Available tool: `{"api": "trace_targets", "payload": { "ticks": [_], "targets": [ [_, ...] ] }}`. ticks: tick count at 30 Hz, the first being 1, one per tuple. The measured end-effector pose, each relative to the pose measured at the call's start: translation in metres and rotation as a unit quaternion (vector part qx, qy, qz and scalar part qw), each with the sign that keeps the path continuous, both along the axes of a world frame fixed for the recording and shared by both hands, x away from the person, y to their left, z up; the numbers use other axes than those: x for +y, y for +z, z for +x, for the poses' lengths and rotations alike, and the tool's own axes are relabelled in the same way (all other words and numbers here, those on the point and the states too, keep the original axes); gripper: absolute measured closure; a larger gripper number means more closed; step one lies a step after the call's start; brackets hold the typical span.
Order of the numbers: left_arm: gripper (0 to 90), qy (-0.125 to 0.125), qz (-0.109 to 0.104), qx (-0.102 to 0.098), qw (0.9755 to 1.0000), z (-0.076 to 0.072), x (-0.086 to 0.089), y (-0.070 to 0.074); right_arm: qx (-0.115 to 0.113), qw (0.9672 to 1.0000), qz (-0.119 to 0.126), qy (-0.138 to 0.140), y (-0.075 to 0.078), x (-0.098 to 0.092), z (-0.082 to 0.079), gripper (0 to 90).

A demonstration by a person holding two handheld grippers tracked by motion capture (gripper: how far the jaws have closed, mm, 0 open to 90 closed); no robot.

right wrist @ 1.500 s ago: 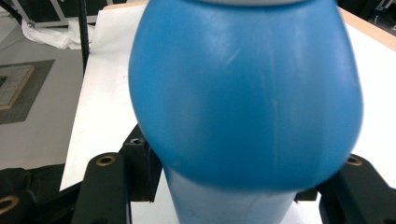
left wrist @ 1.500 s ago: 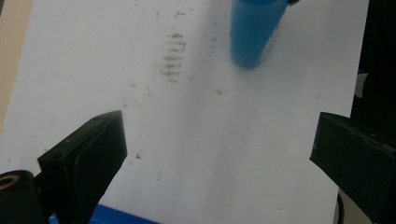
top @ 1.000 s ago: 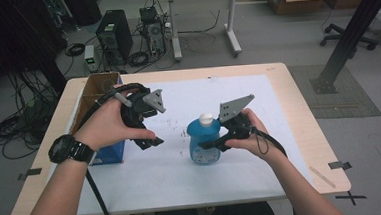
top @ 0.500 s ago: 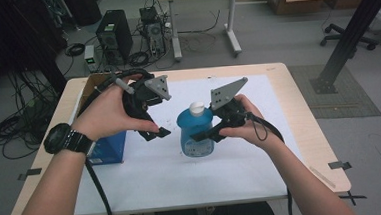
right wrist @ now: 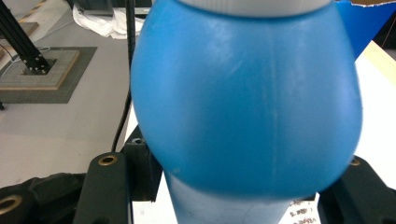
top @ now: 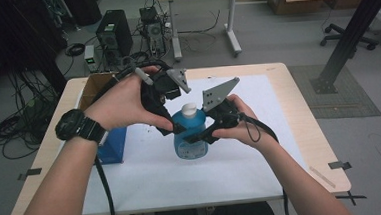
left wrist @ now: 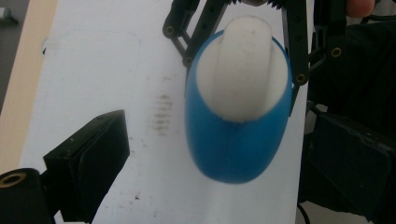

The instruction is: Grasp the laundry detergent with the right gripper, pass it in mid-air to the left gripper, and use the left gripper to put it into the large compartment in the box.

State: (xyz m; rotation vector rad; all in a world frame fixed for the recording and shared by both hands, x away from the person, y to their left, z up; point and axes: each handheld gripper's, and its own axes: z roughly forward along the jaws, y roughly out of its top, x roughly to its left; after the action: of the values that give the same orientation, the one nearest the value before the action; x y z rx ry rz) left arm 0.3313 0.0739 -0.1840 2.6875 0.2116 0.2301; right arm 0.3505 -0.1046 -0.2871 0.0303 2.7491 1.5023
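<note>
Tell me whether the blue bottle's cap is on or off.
On. The white cap sits on the bottle, which the right gripper clamps upright.

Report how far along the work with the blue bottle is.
Done: the right hand-held gripper is shut on the blue bottle, jaws on either side of its body. In hand: the left hand-held gripper hangs above the white cap, jaws open and wide of it. Left: closing on the cap and, probably, working it off; the cap is on the bottle.
</note>
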Motion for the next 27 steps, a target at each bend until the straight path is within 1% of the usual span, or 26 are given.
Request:
{"api": "trace_targets", "payload": {
  "ticks": [2, 3, 4, 10, 12, 13, 14, 15, 17, 22, 27],
  "targets": [
    [5.6, -0.004, 0.002, 0.007, 1.0, 0.001, -0.004, -0.002, 0.0, 1.0, 0.0, 0.0, 0.001, 0.0, 0.0, 42.3],
    [8.4, -0.007, 0.003, 0.013, 0.9999, 0.001, -0.005, -0.003, 0.0, 1.0, 0.001, 0.001, 0.002, 0.001, -0.001, 42.3],
    [8.4, -0.01, 0.005, 0.018, 0.9998, 0.001, -0.007, -0.004, 0.0, 1.0, 0.001, 0.001, 0.002, 0.001, -0.001, 42.3],
    [8.7, -0.01, 0.015, 0.019, 0.9997, 0.002, -0.015, -0.009, -0.003, 1.0, 0.001, 0.001, 0.005, 0.001, -0.001, 42.3],
    [8.7, -0.005, 0.025, 0.017, 0.9995, 0.003, -0.017, -0.012, -0.003, 1.0, 0.0, 0.002, 0.005, 0.002, -0.002, 42.3],
    [8.7, -0.002, 0.027, 0.016, 0.9995, 0.004, -0.018, -0.014, -0.002, 1.0, -0.001, 0.003, 0.005, 0.002, -0.002, 42.3],
    [9.2, -0.004, 0.028, 0.021, 0.9994, 0.004, -0.019, -0.015, -0.001, 1.0, 0.0, 0.003, 0.005, 0.002, -0.002, 42.3],
    [9.7, -0.004, 0.027, 0.022, 0.9994, 0.004, -0.02, -0.016, -0.001, 1.0, 0.001, 0.004, 0.005, 0.002, -0.002, 42.3],
    [9.9, -0.006, 0.033, 0.023, 0.9992, 0.005, -0.022, -0.018, -0.001, 1.0, 0.001, 0.004, 0.005, 0.002, -0.002, 42.3],
    [15.1, -0.011, 0.03, 0.025, 0.9992, 0.005, -0.025, -0.019, -0.003, 1.0, 0.001, 0.003, 0.003, 0.001, -0.002, 42.3],
    [17.9, -0.015, 0.032, 0.027, 0.999, 0.005, -0.027, -0.02, -0.003, 1.0, 0.001, 0.002, 0.002, 0.001, -0.002, 42.3]
  ]
}}
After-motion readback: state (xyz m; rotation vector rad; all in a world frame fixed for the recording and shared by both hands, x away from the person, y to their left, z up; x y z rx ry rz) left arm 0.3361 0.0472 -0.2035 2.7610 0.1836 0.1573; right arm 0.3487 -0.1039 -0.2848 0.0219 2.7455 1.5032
